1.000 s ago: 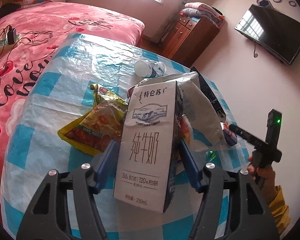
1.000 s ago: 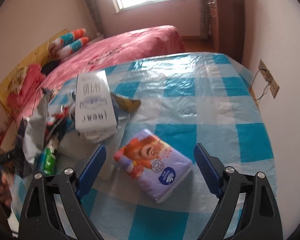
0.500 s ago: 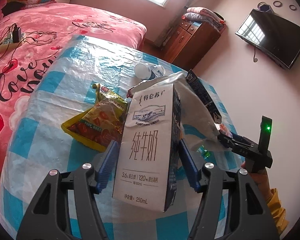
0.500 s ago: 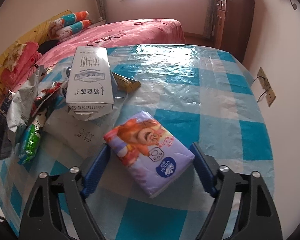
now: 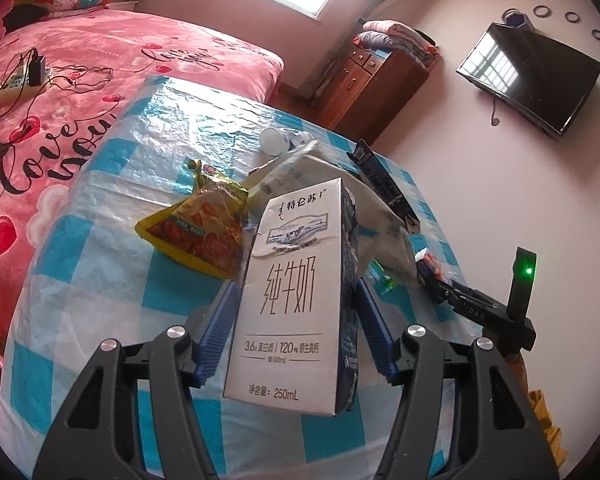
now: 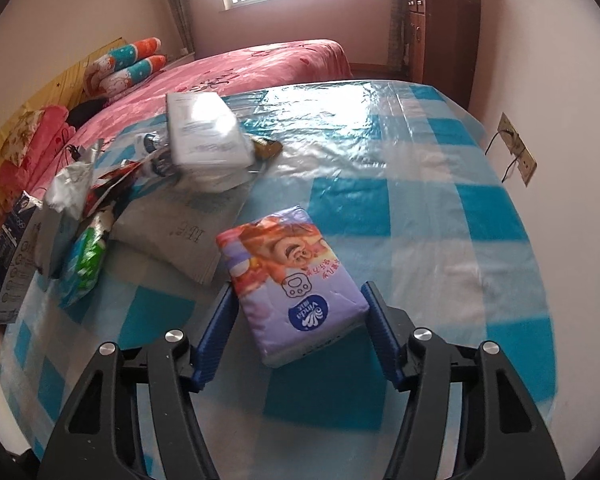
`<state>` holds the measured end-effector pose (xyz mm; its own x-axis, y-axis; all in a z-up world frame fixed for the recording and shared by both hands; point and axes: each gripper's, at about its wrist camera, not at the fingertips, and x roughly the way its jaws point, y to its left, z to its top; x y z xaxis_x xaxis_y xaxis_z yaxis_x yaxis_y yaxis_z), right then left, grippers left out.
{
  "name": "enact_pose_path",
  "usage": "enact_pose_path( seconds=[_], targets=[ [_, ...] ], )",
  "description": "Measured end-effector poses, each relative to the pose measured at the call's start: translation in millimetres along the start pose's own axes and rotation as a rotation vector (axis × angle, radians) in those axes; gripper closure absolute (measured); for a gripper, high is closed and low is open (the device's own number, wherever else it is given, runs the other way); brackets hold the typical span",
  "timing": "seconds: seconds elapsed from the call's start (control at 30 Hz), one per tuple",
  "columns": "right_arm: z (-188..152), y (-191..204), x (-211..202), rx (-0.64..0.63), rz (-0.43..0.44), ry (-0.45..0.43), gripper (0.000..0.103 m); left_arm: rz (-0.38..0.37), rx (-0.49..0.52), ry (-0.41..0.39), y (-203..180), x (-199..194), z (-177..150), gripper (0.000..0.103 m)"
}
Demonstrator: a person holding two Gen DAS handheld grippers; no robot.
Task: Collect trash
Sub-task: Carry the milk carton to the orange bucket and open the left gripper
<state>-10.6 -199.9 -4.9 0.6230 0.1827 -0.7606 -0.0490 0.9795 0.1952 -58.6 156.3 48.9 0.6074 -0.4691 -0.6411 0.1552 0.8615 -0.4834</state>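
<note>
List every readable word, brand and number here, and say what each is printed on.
"特仑苏", "纯牛奶", "3.6", "120", "250mL": milk carton in the left hand-held gripper.
"Vinda": tissue pack between the right hand-held gripper fingers.
"Love you": pink bedspread.
Snack bag print: too blurred.
</note>
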Motion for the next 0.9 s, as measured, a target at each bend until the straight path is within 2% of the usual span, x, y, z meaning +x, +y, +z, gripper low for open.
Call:
enact_pose_path(
  seconds=[0.33, 0.57, 0.9],
  targets=[
    [-36.0, 28.7, -41.5, 0.042, 0.057, -0.048, 0.04, -0.056, 0.008, -0.015, -3.2, -25.1, -15.5, 0.043],
    [-47.8, 58.3, -58.9, 0.046, 0.112, -0.039, 0.04, -0.099, 0.005, -0.027, -1.1, -43.1, -24.3, 0.044],
    [-49.0, 141.8, -66.0, -0.034, 0.279, 0.006, 0.04, -0.117, -0.043, -0.05, 24.6, -68.9, -38.1, 0.045]
  ],
)
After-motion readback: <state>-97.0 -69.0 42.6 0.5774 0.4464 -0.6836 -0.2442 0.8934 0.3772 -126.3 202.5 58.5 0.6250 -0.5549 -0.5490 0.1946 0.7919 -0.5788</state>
